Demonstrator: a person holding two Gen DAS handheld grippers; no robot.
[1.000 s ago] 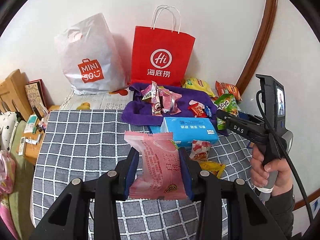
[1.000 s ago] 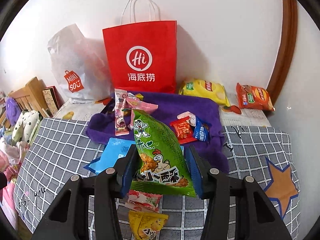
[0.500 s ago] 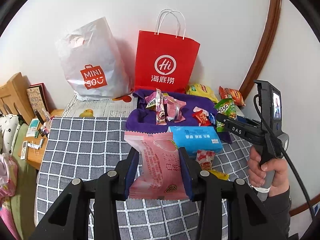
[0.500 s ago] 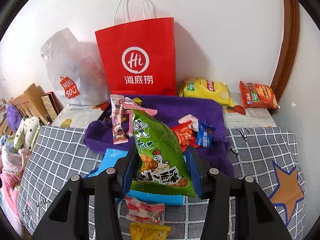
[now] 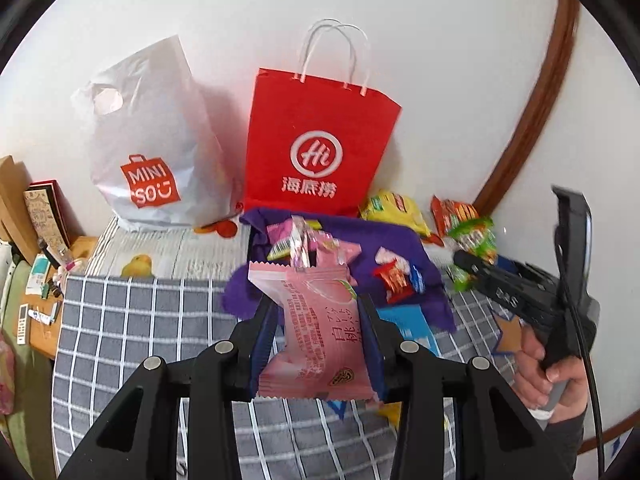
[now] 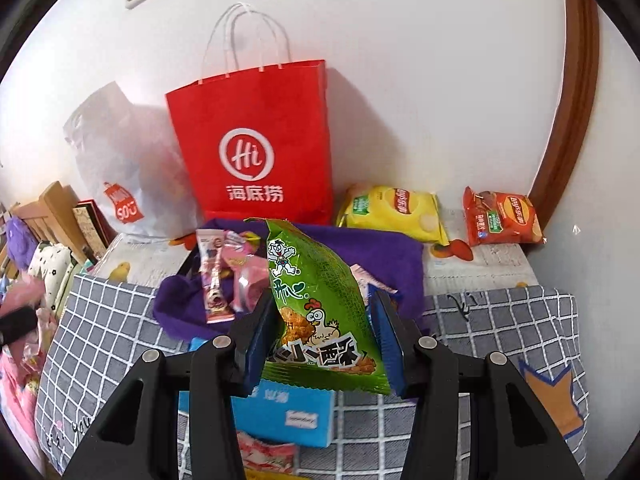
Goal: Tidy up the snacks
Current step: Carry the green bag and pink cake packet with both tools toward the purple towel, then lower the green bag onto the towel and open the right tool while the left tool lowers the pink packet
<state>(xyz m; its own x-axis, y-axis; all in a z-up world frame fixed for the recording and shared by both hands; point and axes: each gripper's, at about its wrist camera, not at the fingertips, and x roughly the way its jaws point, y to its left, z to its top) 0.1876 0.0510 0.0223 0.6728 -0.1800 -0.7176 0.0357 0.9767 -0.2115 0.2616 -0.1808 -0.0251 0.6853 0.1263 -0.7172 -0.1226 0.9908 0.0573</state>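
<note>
My left gripper (image 5: pixel 316 320) is shut on a pink peach snack packet (image 5: pixel 316 332), held above the checked grey blanket. My right gripper (image 6: pixel 324 320) is shut on a green chicken-print snack bag (image 6: pixel 320 312); it also shows blurred at the right of the left wrist view (image 5: pixel 472 248). A red paper bag (image 5: pixel 320 144) (image 6: pixel 256 144) stands against the wall. In front of it a purple cloth (image 5: pixel 360 248) (image 6: pixel 384 252) holds several small snack packets. A yellow chip bag (image 6: pixel 394 210) and an orange chip bag (image 6: pixel 500 216) lie by the wall.
A white Miniso plastic bag (image 5: pixel 148 140) stands left of the red bag. A blue box (image 6: pixel 288 412) lies on the checked blanket (image 5: pixel 120 320), with small packets in front of it. Wooden items and clutter sit at the left edge (image 5: pixel 24 208).
Both grippers have moved forward and up toward the red bag with their packets still held. The red bag and purple cloth look nearer and larger.
</note>
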